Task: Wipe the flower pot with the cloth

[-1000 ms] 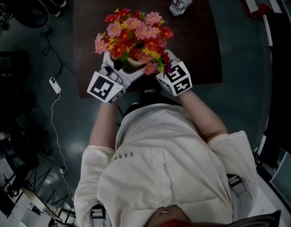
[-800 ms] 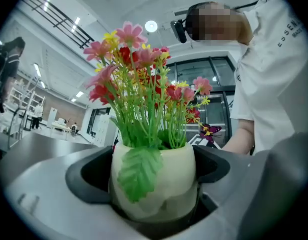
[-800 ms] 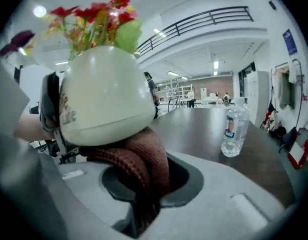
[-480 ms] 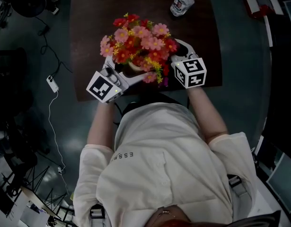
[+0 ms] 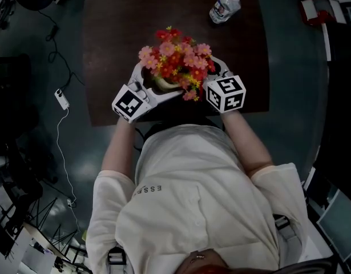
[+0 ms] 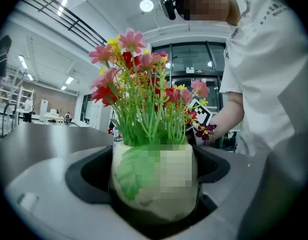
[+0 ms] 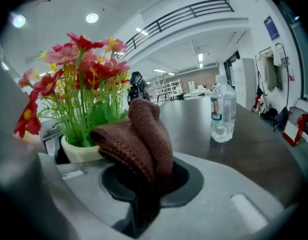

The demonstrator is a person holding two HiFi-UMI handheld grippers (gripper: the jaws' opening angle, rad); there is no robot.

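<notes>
Gripping the flower pot (image 6: 154,179) between the wide-set jaws of the left gripper (image 5: 145,80); pinching the brown cloth (image 7: 138,144) tight in the right gripper (image 5: 218,72), just beside the pot. Brought lower toward the table (image 5: 118,27) than a second ago, with the cloth swung out to the side: probably readying to wipe. Cannot tell whether set down yet; base hidden under the flowers (image 5: 175,59) from above.

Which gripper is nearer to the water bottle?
Right. The right gripper is on the side of the flower pot toward the water bottle; the left gripper holds the opposite side.
</notes>
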